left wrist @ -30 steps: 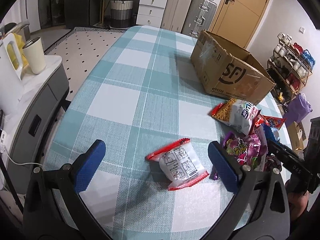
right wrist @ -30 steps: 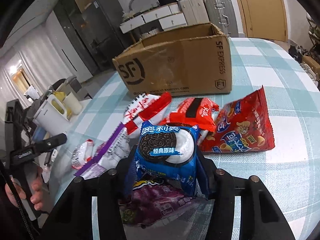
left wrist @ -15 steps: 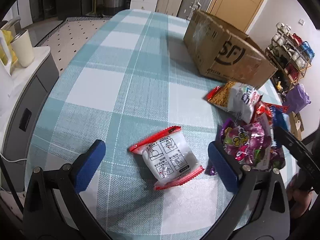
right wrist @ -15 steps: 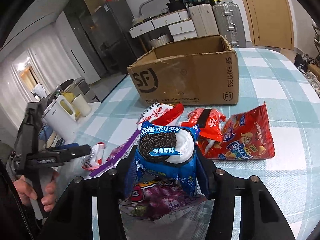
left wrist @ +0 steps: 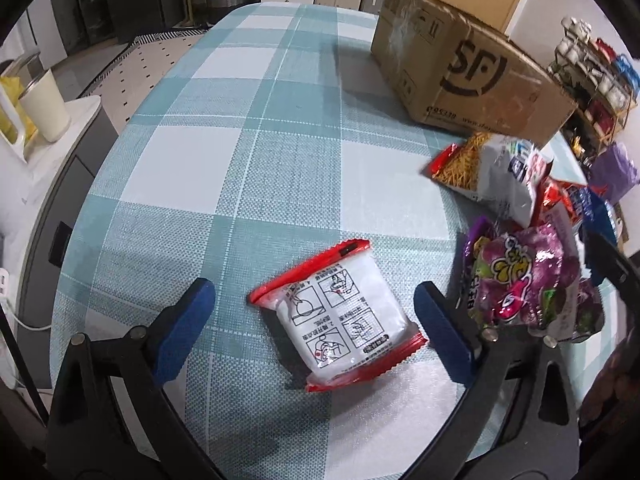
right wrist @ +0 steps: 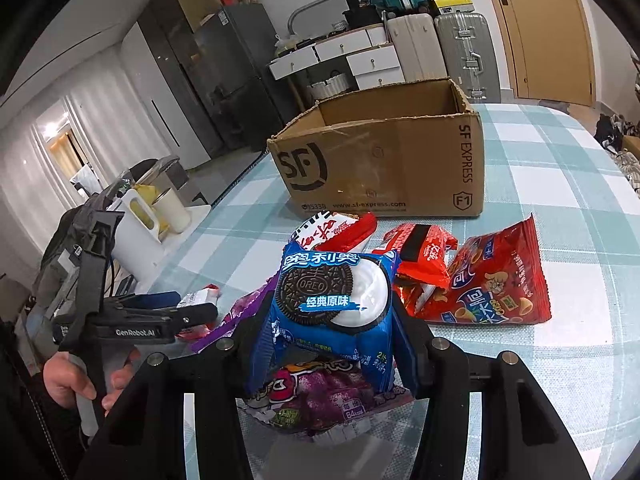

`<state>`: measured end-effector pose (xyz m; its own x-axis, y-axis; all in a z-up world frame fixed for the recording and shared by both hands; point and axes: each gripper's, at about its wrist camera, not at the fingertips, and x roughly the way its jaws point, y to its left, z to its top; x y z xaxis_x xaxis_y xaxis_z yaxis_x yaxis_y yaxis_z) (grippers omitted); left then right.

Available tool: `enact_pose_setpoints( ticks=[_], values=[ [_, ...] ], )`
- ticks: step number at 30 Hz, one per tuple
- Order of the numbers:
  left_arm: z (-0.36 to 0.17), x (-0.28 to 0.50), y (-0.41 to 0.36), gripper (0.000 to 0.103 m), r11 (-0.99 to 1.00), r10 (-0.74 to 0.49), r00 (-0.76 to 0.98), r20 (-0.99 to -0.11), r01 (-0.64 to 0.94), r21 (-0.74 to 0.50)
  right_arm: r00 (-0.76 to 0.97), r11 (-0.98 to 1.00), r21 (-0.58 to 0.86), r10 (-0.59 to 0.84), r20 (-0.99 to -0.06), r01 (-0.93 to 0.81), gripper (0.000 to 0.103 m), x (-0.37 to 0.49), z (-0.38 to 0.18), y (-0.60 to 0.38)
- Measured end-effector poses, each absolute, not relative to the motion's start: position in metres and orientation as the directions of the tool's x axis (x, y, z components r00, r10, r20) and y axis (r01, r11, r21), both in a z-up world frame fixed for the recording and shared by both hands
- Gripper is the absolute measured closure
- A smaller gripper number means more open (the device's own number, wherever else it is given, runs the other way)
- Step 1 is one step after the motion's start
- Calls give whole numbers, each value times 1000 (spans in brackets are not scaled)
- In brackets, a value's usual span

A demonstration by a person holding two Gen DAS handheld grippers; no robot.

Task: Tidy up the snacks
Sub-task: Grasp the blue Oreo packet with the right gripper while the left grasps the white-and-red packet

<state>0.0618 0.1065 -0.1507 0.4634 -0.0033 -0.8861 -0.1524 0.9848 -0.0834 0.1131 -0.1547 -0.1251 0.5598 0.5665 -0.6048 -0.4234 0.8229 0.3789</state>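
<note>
The right gripper (right wrist: 332, 340) clamps a blue cookie pack (right wrist: 332, 312) above a purple candy bag (right wrist: 320, 404). Beyond lie red snack bags (right wrist: 496, 284) and an open cardboard box (right wrist: 384, 164). Far left, a hand (right wrist: 72, 380) holds the left gripper (right wrist: 168, 312).
</note>
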Motion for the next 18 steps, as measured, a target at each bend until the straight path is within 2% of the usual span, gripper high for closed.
enact_pose_setpoints(
  ticks=[6,7,8,9,11,13,18],
  values=[
    [-151,63,97,25,993,67,459,-886,-116,16,556,818,386,574,-601,-427,51,114,-126,-155],
    [-150,62,95,34,995,55,464,-884,-96,12,556,816,386,577,-599,-430,51,113,-126,-155],
    [-149,61,94,38,997,41,466,-884,-82,3,553,812,388,581,-597,-435,51,113,-126,-155],
    [-147,60,92,49,998,32,469,-883,-65,1,551,810,389,585,-595,-440,51,113,-125,-155],
    [-146,58,88,53,1000,16,474,-880,-30,2,551,809,382,586,-595,-447,51,112,-125,-153],
    [-144,55,87,64,1000,-5,485,-874,-3,-8,550,806,386,589,-592,-448,51,111,-125,-152],
    [-141,52,87,64,999,-33,484,-874,10,-33,556,806,394,591,-585,-442,51,110,-124,-157]
  ],
)
